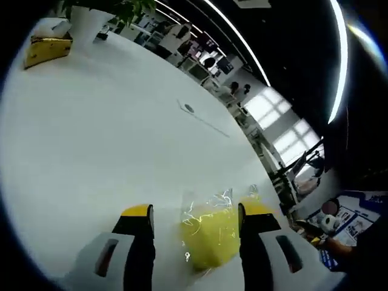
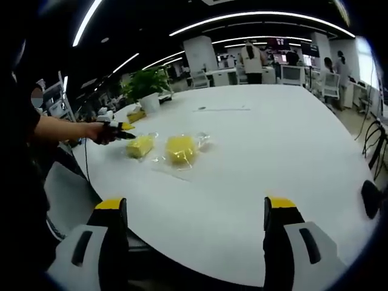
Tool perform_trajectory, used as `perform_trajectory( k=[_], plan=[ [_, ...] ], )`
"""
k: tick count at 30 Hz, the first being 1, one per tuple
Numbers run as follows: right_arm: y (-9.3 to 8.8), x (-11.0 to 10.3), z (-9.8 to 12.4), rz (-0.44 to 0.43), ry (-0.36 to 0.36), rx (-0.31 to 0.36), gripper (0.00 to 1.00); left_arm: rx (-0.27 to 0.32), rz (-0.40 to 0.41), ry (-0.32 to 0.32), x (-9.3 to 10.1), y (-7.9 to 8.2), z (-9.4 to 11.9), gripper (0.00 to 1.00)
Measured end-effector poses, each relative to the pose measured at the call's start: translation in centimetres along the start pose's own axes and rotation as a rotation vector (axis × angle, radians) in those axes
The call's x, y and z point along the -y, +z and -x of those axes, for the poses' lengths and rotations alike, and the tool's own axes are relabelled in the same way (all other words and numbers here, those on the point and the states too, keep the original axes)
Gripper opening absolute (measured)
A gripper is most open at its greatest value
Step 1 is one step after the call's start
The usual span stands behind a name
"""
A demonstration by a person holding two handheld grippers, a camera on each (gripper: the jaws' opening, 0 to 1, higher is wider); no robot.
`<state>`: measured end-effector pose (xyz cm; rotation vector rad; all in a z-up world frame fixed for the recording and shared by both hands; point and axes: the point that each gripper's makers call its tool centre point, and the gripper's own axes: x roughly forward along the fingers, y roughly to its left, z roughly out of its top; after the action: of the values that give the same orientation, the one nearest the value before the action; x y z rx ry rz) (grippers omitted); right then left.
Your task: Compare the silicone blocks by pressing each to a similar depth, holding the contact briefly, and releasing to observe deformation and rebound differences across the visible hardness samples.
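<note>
Two yellow silicone blocks, each in a clear plastic bag, lie on the white table [image 2: 254, 157]. In the right gripper view they are the left block [image 2: 140, 145] and the right block [image 2: 180, 149]. A person's hand holds my left gripper [image 2: 123, 131] down at the left block. In the left gripper view that block [image 1: 209, 235] lies between the spread jaws of my left gripper [image 1: 197, 210], closer to the right jaw; I cannot tell whether it touches. My right gripper [image 2: 196, 203] stands open above the table's near edge, well short of both blocks, with nothing between its jaws.
A yellow tissue box [image 1: 47, 48] and a potted plant [image 2: 147, 91] stand at the table's far side. A small cable port [image 1: 189, 108] is set in the tabletop. Chairs, desks and people fill the office behind. A dark chair [image 2: 371, 197] is at the table's right edge.
</note>
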<state>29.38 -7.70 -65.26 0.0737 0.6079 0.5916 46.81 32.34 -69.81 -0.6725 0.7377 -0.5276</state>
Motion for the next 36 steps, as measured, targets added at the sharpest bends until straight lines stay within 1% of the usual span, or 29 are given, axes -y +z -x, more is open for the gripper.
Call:
perform_trajectory(
  k=[3, 7, 10, 14, 17, 20, 22, 24, 25, 26, 27, 28, 29, 31, 33, 36],
  plan=[
    [0.0, 0.3, 0.1, -0.006, -0.005, -0.002, 0.86, 0.009, 0.010, 0.009, -0.3, 0.2, -0.4, 0.51],
    [0.1, 0.5, 0.1, -0.005, -0.014, -0.004, 0.85, -0.014, 0.007, 0.025, -1.0, -0.2, -0.9, 0.46],
    [0.2, 0.4, 0.1, -0.007, -0.014, -0.002, 0.84, -0.024, 0.027, 0.011, -0.9, -0.4, -1.1, 0.42],
    [0.0, 0.6, -0.1, -0.006, -0.015, -0.013, 0.83, -0.024, 0.064, -0.024, -0.2, -0.4, -1.6, 0.32],
    [0.2, 0.6, -0.1, -0.005, -0.014, -0.014, 0.82, -0.030, 0.077, -0.031, 0.0, -0.6, -2.1, 0.25],
    [0.4, 0.7, 0.0, -0.002, -0.016, -0.009, 0.80, -0.037, 0.090, -0.025, 0.0, -0.9, -2.4, 0.23],
    [0.5, 0.7, 0.1, -0.001, -0.018, -0.008, 0.80, -0.033, 0.086, -0.017, -0.1, -1.0, -2.5, 0.19],
    [0.6, 0.8, 0.2, -0.002, -0.019, -0.005, 0.79, -0.030, 0.097, -0.003, -0.5, -1.0, -2.5, 0.12],
    [0.7, 0.8, 0.2, -0.003, -0.019, -0.005, 0.78, -0.023, 0.108, -0.002, -0.7, -1.1, -2.5, 0.10],
    [0.6, 0.8, 0.2, -0.003, -0.019, -0.005, 0.78, -0.006, 0.149, -0.009, -0.6, -0.9, -2.6, 0.08],
    [0.6, 0.8, 0.2, 0.001, -0.021, -0.006, 0.78, 0.010, 0.174, -0.011, -0.7, -0.7, -2.6, 0.06],
    [0.6, 0.8, 0.3, 0.003, -0.022, -0.007, 0.78, 0.019, 0.171, -0.014, -0.8, -0.6, -2.5, 0.03],
    [0.6, 0.8, 0.3, 0.003, -0.024, -0.007, 0.78, 0.024, 0.170, -0.032, -0.3, -0.6, -2.5, 0.00],
    [0.8, 0.8, 0.2, 0.001, -0.021, -0.004, 0.77, 0.027, 0.156, -0.028, -0.2, -0.6, -2.4, 0.00],
    [0.8, 0.7, 0.1, 0.004, -0.017, -0.004, 0.77, 0.021, 0.144, -0.041, 0.1, -0.8, -2.4, 0.00],
    [1.0, 0.6, -0.1, 0.009, -0.013, -0.005, 0.77, 0.032, 0.108, -0.046, 0.4, -0.9, -2.3, 0.00]
  ],
)
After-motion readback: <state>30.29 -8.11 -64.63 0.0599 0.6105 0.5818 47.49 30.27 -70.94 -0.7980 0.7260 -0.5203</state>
